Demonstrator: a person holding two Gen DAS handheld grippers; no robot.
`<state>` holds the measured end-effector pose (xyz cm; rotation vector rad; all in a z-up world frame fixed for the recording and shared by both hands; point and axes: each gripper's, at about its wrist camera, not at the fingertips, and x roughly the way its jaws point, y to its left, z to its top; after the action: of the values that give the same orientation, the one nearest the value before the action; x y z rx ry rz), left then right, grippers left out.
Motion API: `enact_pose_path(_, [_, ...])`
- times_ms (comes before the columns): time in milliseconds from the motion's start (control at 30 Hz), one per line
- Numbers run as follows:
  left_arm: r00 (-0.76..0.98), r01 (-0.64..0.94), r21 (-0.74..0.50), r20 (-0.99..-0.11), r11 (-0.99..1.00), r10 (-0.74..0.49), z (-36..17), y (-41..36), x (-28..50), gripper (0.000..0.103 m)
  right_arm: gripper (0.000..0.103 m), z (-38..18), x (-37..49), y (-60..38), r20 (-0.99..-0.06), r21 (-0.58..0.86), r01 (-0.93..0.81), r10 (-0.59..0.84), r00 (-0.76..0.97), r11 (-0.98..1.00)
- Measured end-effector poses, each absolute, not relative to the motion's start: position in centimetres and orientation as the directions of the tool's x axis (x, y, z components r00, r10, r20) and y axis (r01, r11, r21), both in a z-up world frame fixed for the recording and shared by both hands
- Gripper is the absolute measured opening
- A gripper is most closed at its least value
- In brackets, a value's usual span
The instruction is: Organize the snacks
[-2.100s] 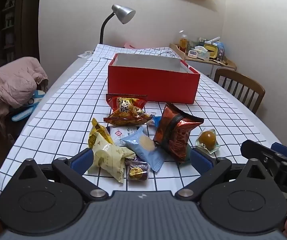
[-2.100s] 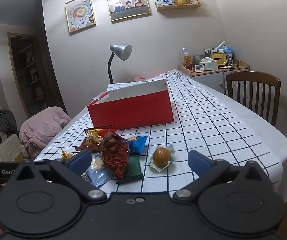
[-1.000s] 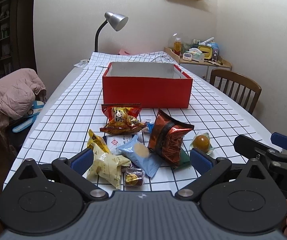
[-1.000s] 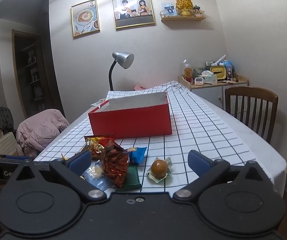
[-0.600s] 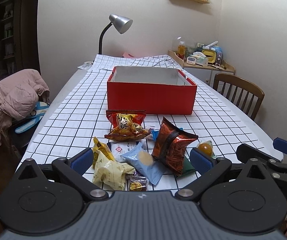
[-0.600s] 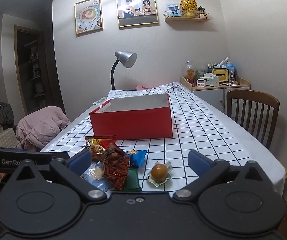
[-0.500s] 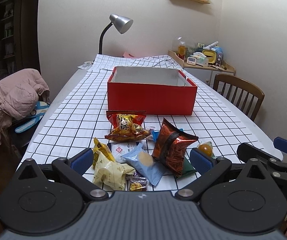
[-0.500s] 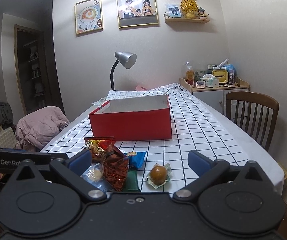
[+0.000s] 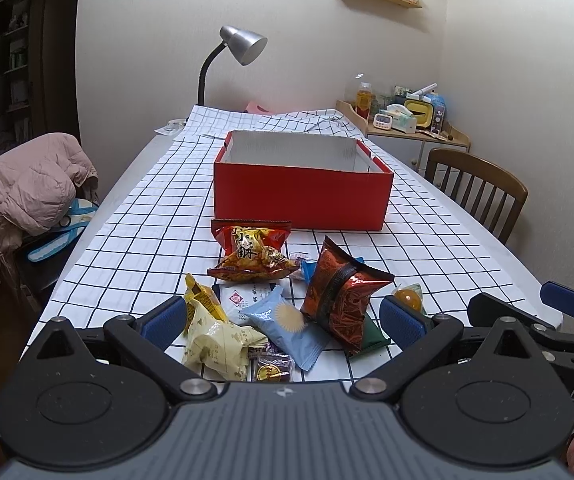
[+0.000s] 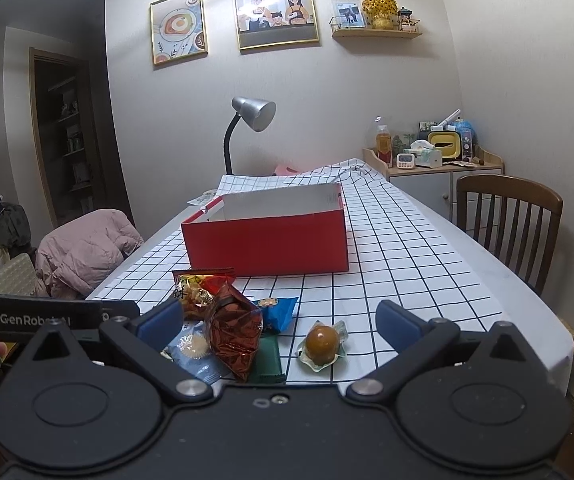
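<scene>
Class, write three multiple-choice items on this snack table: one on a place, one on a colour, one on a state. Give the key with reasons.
1. Where does the snack pile lie?
A. inside the box
B. on the tablecloth, on the near side of the box
C. on the chair

2. What colour is the box outside?
A. red
B. green
C. yellow

3. How are the left tool and right tool?
A. both open, holding nothing
B. both shut on packets
C. one holds the box

Key: B, the packets rest on the checked tablecloth before the box; A, its walls are red; A, each tool's fingers stand wide apart with nothing between them.
</scene>
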<state>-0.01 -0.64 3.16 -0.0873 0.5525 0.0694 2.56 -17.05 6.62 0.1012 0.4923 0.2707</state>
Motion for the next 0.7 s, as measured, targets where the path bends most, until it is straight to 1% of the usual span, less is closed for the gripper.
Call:
enact_pose_path(467, [0.852,-0.09,-0.07,-0.522,0.993,0.04,3.16,-0.77,-0.13,0.103,0.103,6.38,2.45,-16.96,-0.458,0.177,-0.25,0.305,0.835,0.952])
enact_pose_path(700, [0.846,-0.094,-0.066,-0.531,0.993,0.045,2.74,-0.71,0.17,0.103,0.103,6.0,2.93,-16.86,-0.474,0.191,-0.254,0.316,0.822,0.948])
